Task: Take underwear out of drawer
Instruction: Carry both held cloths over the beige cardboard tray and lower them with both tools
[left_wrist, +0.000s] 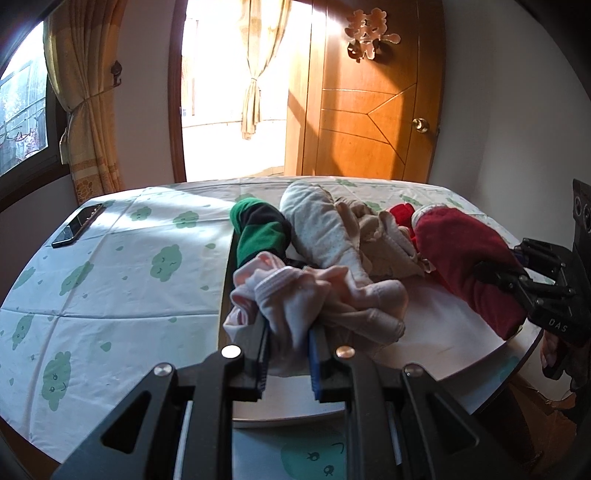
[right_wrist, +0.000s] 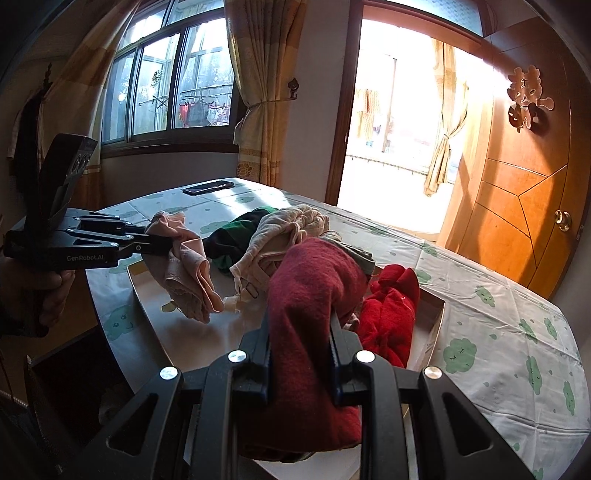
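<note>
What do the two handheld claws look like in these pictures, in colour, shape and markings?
Both are black, angular tools with triangular cut-outs and round silver screw heads. The left claw has black ribbed fingers, one with a blue pad edge. In the right wrist view its side reads "GenRobot.AI". The right claw looks the same; in the left wrist view its body bears the letters "DAS". No cables or sleeves are clearly visible.

Table (left_wrist: 110, 280) covered with white cloth, green cloud print. Phone (left_wrist: 77, 225) lies flat on the cloth, far left of the left gripper, near the table's far corner. A shallow white tray or drawer (right_wrist: 177, 339), can't tell which, sits on the table straight ahead of both grippers. Inside it, a heap of clothes: green-and-black piece (left_wrist: 258, 229), cream dotted piece (left_wrist: 321, 225), bright red piece (right_wrist: 388, 314).
</note>
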